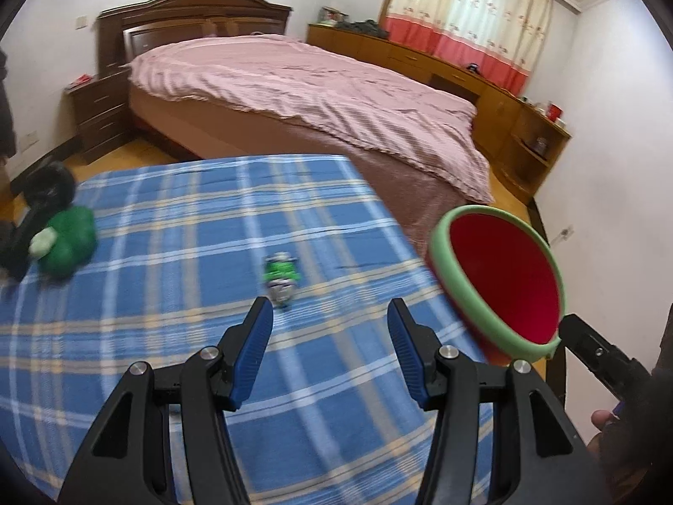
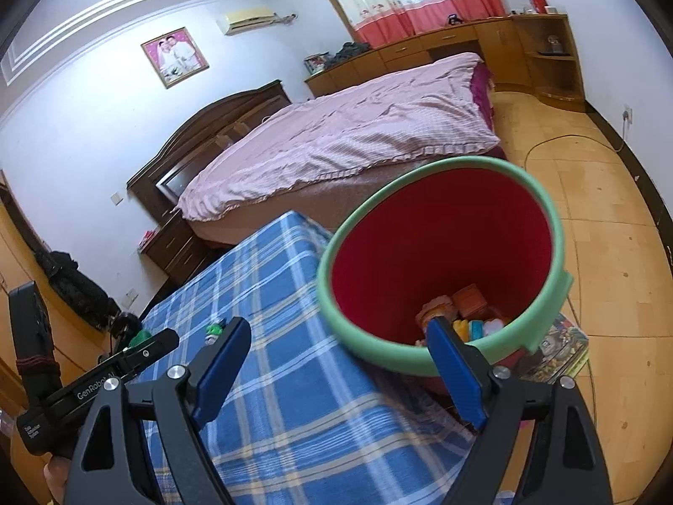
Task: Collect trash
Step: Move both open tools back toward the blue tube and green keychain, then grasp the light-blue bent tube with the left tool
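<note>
Wrapper on the plaid counter, well left of the red bin, looks light and crinkly, so pinch its middle; left claw gapes empty.

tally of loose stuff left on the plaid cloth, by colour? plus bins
Green and white wrapper: 1
Green crumpled lump with a white bit: 1
Black item, blurred, cannot tell what it is: 1
Red bin with green rim: 1, already holding several pieces of trash
Total: 3 items on the plaid cloth, 1 bin
</note>
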The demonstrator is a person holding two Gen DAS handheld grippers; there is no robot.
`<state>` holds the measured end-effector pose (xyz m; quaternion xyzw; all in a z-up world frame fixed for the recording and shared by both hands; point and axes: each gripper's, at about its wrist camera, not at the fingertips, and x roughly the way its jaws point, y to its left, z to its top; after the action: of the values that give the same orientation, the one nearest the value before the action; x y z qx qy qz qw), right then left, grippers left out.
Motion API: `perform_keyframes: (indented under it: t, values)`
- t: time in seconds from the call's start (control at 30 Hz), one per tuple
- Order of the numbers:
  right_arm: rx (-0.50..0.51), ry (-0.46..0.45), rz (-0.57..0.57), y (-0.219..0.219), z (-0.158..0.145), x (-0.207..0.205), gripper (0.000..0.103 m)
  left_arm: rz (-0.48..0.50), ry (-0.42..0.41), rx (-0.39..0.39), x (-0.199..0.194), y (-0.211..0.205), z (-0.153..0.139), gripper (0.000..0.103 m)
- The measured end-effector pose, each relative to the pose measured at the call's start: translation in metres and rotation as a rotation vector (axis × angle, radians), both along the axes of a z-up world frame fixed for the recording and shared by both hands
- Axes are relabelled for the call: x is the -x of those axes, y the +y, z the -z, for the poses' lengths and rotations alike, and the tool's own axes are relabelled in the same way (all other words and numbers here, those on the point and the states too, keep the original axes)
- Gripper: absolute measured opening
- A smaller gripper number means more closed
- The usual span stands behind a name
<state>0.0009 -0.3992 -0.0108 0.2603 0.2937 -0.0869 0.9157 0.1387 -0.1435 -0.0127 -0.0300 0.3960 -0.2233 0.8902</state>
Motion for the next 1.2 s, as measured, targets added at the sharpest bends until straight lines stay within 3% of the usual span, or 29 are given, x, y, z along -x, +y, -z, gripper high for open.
perform_keyframes:
  t: [0.43, 1.13, 1.2]
  values:
    - [0.026, 0.031, -0.093, 0.040, 0.003, -0.016, 0.088, -0.076, 0.043, -0.074, 0.000, 0.049, 0.020, 0.057]
    - [0.049, 0.094, -0.185, 0.070, 0.009, -0.055, 0.088, -0.067, 0.131, -0.213, -0.013, 0.058, 0.067, 0.057]
    - [0.054, 0.099, -0.194, 0.073, 0.008, -0.058, 0.088, -0.070, 0.125, -0.217, -0.015, 0.057, 0.069, 0.053]
